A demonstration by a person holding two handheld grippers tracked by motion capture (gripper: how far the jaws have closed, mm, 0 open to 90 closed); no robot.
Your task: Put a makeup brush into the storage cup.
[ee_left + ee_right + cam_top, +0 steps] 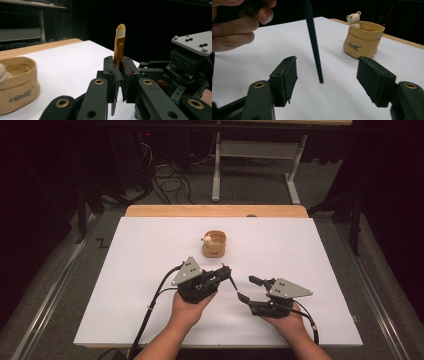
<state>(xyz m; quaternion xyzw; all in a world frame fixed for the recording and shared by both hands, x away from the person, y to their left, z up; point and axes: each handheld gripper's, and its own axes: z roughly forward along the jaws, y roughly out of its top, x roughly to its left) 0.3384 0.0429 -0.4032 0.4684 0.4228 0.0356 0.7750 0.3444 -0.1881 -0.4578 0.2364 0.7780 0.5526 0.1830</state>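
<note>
The left gripper [119, 75] is clamping its jaws tight on a slim makeup brush with a gold ferrule, pale bristles and a dark handle [119, 47], bristles pointing up. The handle is hanging down between the wide-open jaws of the right gripper [327, 80], its tip [321, 81] just above the white table sheet [150, 250], touching neither jaw. Farther back, a tan ceramic sack-shaped pot with a small bear figure [214, 243] is standing apart on the sheet.

Only the pot [214, 244] interrupts the open white board [125, 285].
</note>
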